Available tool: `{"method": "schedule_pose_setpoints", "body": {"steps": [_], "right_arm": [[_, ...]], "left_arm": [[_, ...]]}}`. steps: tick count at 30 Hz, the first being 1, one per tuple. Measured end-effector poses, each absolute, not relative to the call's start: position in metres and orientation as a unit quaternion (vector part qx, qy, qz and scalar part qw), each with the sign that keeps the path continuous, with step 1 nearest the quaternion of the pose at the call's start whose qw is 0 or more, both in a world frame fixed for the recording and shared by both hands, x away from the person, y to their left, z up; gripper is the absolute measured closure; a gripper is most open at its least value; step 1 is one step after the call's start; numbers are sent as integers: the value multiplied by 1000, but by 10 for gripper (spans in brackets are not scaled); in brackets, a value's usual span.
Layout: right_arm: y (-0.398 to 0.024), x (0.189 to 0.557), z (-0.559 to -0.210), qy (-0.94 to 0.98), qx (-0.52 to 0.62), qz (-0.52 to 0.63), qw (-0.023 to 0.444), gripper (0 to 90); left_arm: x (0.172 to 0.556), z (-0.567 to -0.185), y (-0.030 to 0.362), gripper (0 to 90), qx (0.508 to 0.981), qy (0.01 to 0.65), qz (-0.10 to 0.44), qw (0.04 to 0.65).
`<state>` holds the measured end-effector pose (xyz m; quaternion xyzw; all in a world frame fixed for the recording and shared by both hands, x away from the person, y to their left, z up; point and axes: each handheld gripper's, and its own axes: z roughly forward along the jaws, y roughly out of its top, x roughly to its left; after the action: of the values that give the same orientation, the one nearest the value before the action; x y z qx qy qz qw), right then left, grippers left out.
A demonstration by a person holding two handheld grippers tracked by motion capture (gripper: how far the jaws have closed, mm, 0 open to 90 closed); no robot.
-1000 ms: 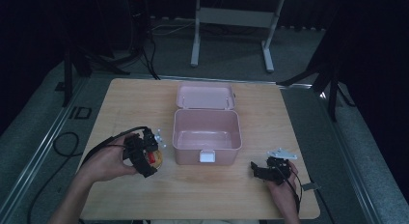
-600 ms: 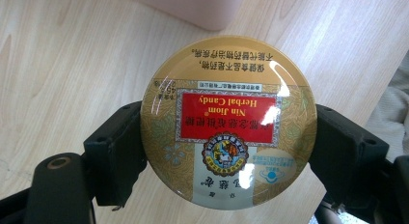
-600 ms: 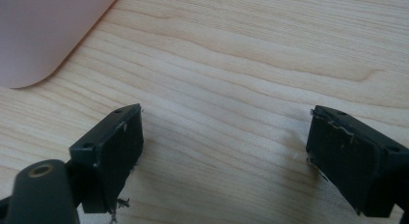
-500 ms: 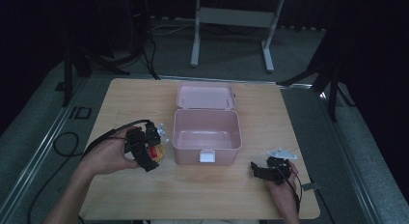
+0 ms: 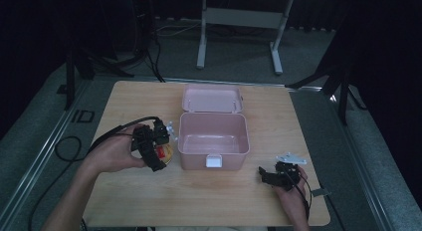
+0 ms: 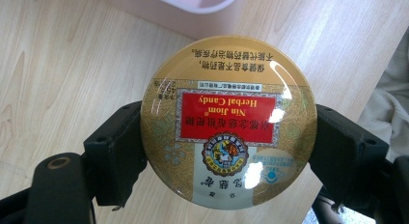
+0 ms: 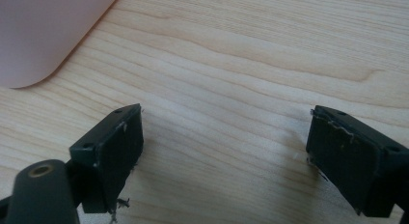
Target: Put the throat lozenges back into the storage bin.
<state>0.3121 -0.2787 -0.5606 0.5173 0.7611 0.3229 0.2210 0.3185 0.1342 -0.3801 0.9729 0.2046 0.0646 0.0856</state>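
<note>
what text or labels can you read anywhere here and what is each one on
"Nin Jiom" and "Herbal Candy": on the red panel of the round candy tin lid, clamped in the left gripper, upside down in the left gripper view.
Chinese lines and small print on the tin: too small to read.
Pink box, table: no text visible.

The high view looks forward and down on the whole desk (image 5: 149, 201) from afar, while each gripper view peers along its jaws close over the wood, all three sharing the pink box (image 5: 214, 136).
</note>
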Motion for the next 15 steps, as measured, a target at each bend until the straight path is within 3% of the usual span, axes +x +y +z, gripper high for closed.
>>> {"method": "schedule_pose_setpoints", "body": {"steps": [15], "right_arm": [[-279, 312, -561, 761, 517, 323, 222, 127]], "left_arm": [[329, -371, 121, 205, 975, 197, 61, 83]]}}
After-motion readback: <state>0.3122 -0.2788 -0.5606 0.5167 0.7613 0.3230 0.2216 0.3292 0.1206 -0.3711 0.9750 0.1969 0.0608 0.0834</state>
